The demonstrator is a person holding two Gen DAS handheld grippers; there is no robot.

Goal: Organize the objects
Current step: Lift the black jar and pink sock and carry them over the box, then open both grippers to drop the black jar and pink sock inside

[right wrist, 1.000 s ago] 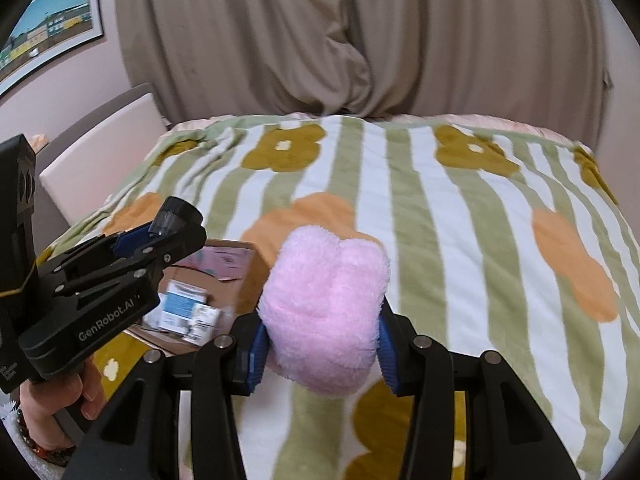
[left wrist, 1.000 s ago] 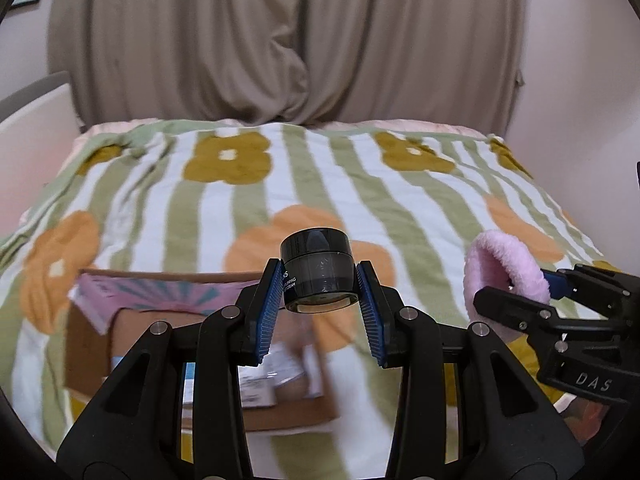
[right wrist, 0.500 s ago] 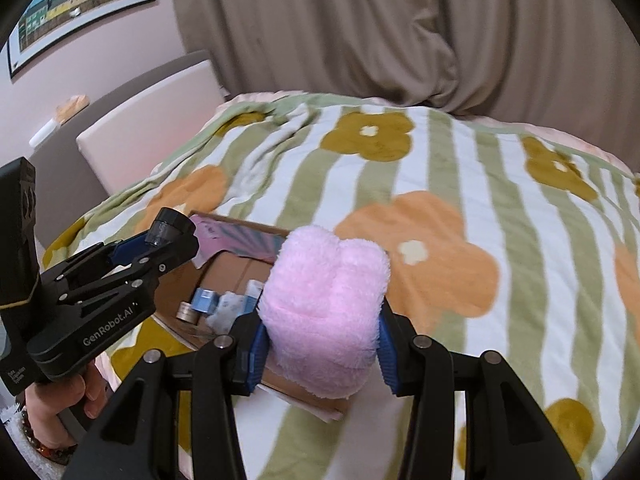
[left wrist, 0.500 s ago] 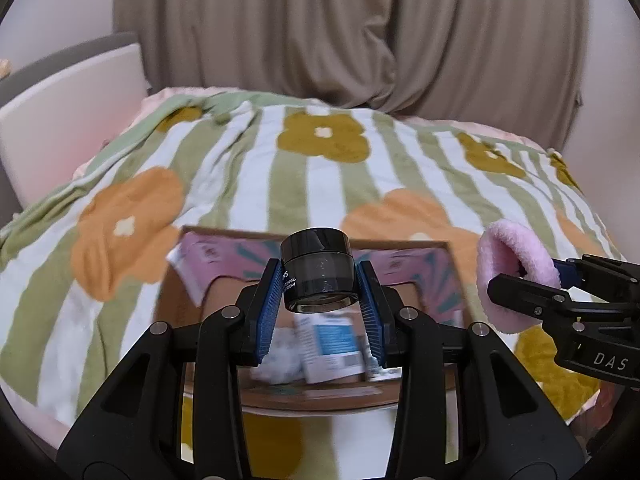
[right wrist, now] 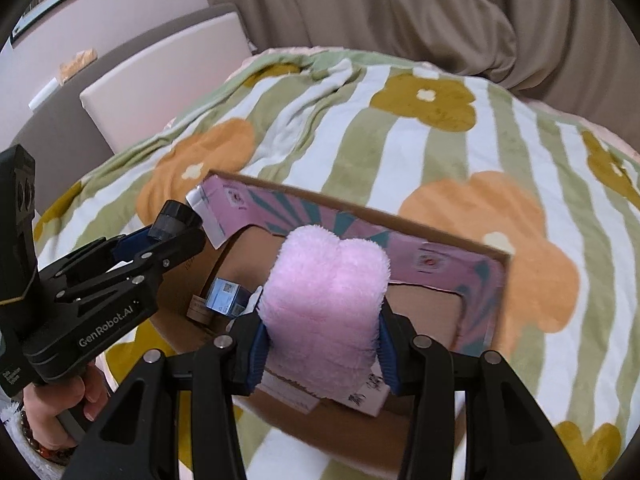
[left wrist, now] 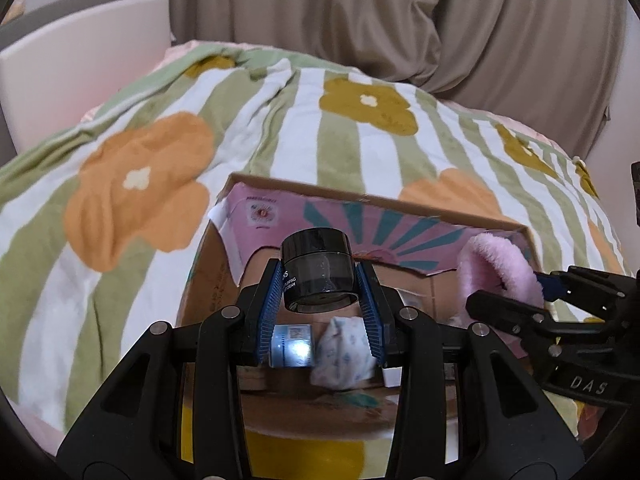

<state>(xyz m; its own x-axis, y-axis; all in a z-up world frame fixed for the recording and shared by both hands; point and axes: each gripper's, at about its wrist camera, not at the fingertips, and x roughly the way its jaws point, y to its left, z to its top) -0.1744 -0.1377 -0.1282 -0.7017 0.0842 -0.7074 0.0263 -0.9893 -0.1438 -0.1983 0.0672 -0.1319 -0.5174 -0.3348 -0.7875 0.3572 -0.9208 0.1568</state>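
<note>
My left gripper (left wrist: 319, 286) is shut on a small black jar (left wrist: 318, 270) with white lettering, held over the open cardboard box (left wrist: 360, 196). The same jar (right wrist: 174, 220) shows at the left of the right wrist view, in the left gripper (right wrist: 168, 236). My right gripper (right wrist: 322, 328) is shut on a fluffy pink cloth (right wrist: 324, 304), also above the box (right wrist: 460, 242). That pink cloth (left wrist: 496, 268) appears at the right of the left wrist view. Inside the box lie a blue-labelled packet (left wrist: 290, 346), a white patterned pouch (left wrist: 342, 354) and other small items.
The box rests on a bed with a green-striped flowered blanket (left wrist: 152, 176). A pale headboard (right wrist: 168, 76) stands at the left and beige curtains (left wrist: 360, 12) hang behind. A hand (right wrist: 60, 412) grips the left tool's handle.
Both grippers swung left and downward with their loads, from over the bare blanket to right above the cardboard box, which now fills the view centre. Neither grip changed.
</note>
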